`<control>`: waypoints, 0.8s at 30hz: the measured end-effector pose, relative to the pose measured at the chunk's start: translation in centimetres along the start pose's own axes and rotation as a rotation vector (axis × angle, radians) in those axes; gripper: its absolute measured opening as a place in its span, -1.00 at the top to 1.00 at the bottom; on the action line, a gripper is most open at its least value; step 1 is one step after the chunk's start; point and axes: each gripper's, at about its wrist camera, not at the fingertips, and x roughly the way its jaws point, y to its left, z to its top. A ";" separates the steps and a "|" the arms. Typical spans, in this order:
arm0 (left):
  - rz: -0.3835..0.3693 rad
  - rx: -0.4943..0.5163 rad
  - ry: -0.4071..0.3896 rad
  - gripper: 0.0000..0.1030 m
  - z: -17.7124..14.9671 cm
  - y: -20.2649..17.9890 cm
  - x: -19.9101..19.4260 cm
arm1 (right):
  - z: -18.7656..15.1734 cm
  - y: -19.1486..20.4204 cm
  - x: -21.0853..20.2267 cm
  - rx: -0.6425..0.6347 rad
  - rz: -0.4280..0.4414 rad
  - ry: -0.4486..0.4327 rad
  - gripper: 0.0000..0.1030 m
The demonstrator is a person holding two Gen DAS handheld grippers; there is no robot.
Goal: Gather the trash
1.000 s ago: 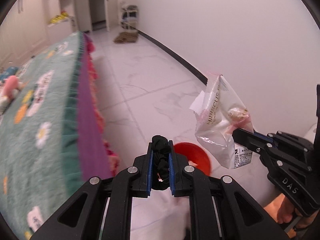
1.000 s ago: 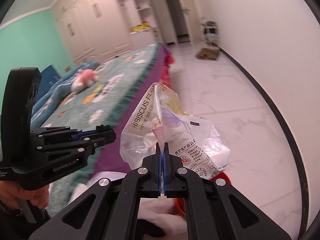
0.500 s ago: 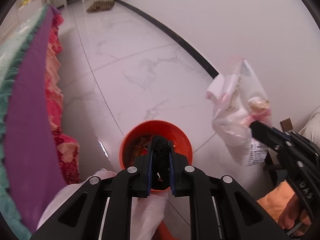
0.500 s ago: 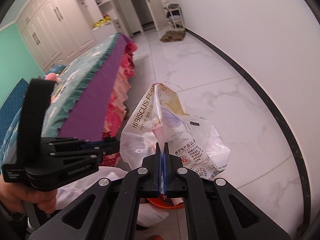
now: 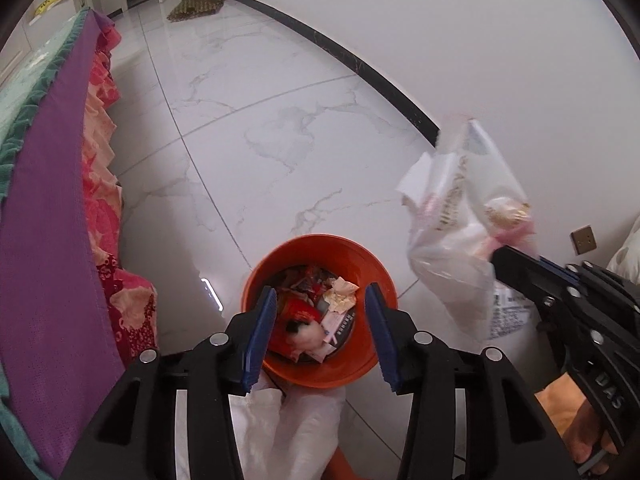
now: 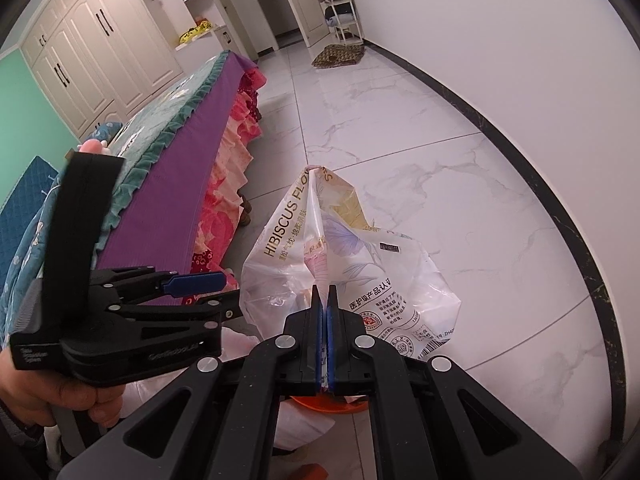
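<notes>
Pale marble-look floor tiles (image 5: 280, 120) all round the orange bin (image 5: 332, 250), shiny, with thin grey joints. To the right of the bin and beyond it, a plain white wall (image 5: 440, 20) with a dark skirting strip (image 5: 360, 68) and a brass-coloured socket (image 5: 583, 239) low down. To the left of the bin, close by, a bed (image 5: 52, 240) with a purple sheet, a green frilled cover and a red and pink floral valance. Far beyond the bin, cream wardrobe doors (image 6: 100, 48), a brown mat (image 6: 338, 56) and a small white rack by a doorway. Upright on the floor, mouth open, holding wrappers, crumpled paper and a white fluffy lump (image 5: 304, 330) with a black bit on it. Something white and crumpled (image 5: 288, 420) against the near side of the bin. Directly above the bin, pointing steeply down into it, the left gripper (image 5: 320, 300): jaws just now opening, standing apart, nothing between the blue pads. To the right of the bin and clear of its rim, the plastic bag (image 5: 452, 240), printed HIBISCUS, pinched at one edge by the right gripper (image 6: 324, 292), jaws closed tight on the film. Long axis of the bag straight out from the fingertips, gathered narrow end farthest from them, pointing up and away from the bin; wide crumpled end at the pads. A hand (image 5: 580, 432) on each gripper's handle.
</notes>
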 end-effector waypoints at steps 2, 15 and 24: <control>0.036 -0.008 -0.015 0.07 -0.2 0.4 -0.7 | -0.1 0.2 0.6 -0.008 0.011 0.017 0.96; 0.095 -0.106 -0.050 0.07 -0.7 3.5 -2.9 | 0.0 2.8 3.3 -0.048 -0.006 0.056 0.09; 0.150 -0.179 -0.250 -0.31 -2.7 4.7 -10.5 | 0.9 7.6 -3.6 -0.122 0.002 -0.127 0.09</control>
